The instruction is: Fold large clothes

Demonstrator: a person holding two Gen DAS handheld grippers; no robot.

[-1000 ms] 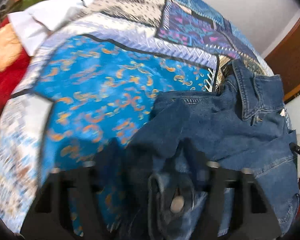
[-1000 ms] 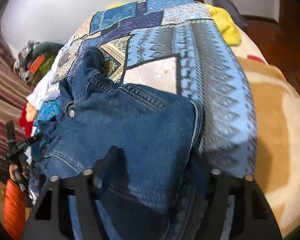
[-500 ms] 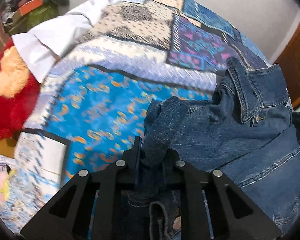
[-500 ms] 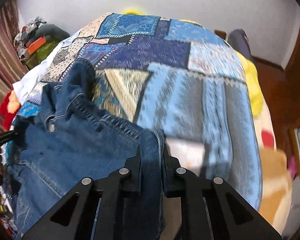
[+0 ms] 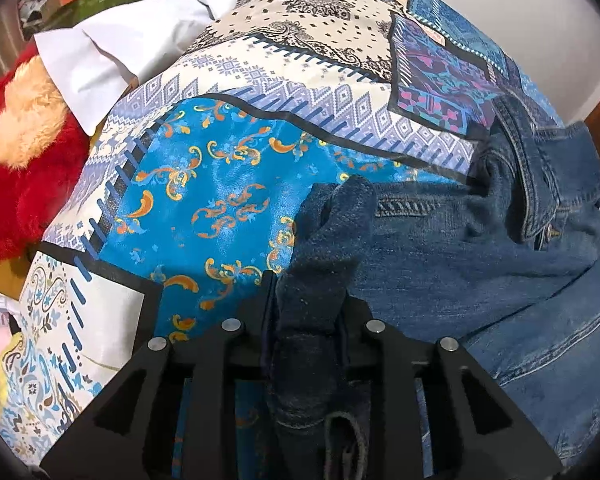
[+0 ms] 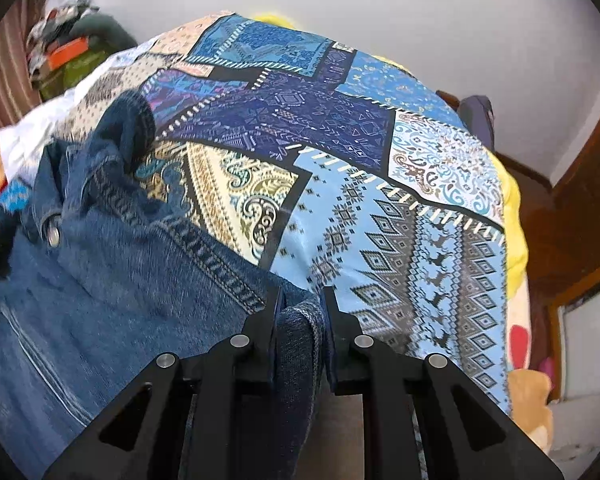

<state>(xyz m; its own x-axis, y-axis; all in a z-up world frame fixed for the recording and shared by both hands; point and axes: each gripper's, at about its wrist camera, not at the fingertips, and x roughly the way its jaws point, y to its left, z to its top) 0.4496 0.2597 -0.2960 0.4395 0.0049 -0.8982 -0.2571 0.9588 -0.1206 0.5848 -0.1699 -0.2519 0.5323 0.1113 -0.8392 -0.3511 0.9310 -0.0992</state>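
A blue denim jacket [image 5: 480, 264] lies on a bed with a patchwork bedspread [image 5: 220, 184]. Its collar and a metal button show at the right of the left wrist view. My left gripper [image 5: 306, 292] is shut on a bunched fold of the jacket's left edge. In the right wrist view the jacket [image 6: 112, 272] fills the lower left, collar up at the left. My right gripper [image 6: 300, 304] is shut on the jacket's right edge, near a stitched seam. Both held edges are raised off the bedspread [image 6: 380, 240].
A white pillow [image 5: 120, 40] and a red plush toy [image 5: 16, 168] lie at the bed's left. Piled items [image 6: 68, 56] stand at the far left by the wall. A yellow blanket [image 6: 516, 216] and a wooden door [image 6: 580, 208] are at the right.
Both grippers, open a second ago, have closed on the jacket's edges and moved up the bed, lifting the denim with them.
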